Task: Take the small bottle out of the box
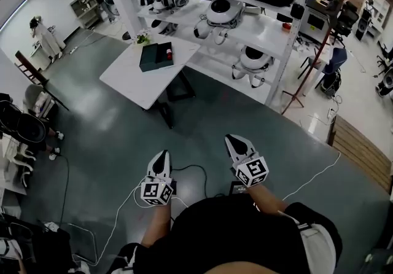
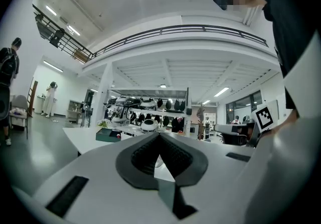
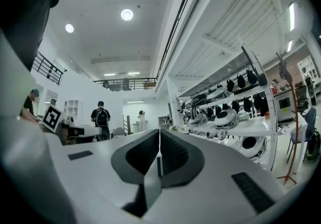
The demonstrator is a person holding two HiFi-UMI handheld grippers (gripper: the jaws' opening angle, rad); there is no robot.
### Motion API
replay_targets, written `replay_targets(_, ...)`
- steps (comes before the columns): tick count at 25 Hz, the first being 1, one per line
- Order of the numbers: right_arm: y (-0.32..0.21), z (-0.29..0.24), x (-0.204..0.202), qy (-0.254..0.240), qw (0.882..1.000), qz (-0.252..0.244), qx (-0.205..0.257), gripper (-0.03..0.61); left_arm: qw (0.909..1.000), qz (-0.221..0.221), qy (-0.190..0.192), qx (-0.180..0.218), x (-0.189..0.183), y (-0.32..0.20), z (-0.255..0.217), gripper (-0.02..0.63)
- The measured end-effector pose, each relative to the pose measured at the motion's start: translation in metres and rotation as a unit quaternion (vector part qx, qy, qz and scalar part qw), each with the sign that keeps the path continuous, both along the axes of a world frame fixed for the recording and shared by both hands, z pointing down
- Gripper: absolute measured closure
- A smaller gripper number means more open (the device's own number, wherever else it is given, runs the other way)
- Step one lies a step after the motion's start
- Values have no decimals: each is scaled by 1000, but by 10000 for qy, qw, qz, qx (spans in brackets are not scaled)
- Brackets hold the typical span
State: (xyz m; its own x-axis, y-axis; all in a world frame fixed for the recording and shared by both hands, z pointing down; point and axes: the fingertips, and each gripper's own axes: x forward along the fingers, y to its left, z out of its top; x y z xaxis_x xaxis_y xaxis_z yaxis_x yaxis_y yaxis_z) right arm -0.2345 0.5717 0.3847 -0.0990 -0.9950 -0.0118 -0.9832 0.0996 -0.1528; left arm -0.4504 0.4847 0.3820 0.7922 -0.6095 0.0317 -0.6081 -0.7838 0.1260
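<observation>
Far off in the head view, the dark box on the white table holds a red speck too small to name (bottle or something else, it cannot be told). From the left gripper view the box shows only its side wall, its inside hidden. The person's torso is cut off by the head view's bottom edge.

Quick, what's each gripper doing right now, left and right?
Left gripper: closed, holding nothing.
Right gripper: closed, holding nothing.
</observation>
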Motion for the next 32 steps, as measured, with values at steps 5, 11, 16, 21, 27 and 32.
replay_targets(5,10,7,20,-104,9998,-156,-15,545,9998,-165,27,-143,15,7,5,600)
replay_targets(11,17,15,38,-291,9993,-213,-87,545,9990,-337,-108,-259,24,14,9,600)
replay_targets(16,14,13,52,-299,9993,-221,-88,545,9992,-243,-104,-306,39,8,8,601)
replay_targets(21,8,18,62,-304,9993,-164,-120,545,9998,-88,-6,-195,55,-2,4,601)
replay_targets(27,-19,21,77,-233,9995,-108,-170,545,9996,65,194,-216,67,-29,14,600)
replay_targets(32,-64,25,98,-165,9995,-75,-255,545,9992,162,290,-215,90,-77,16,600)
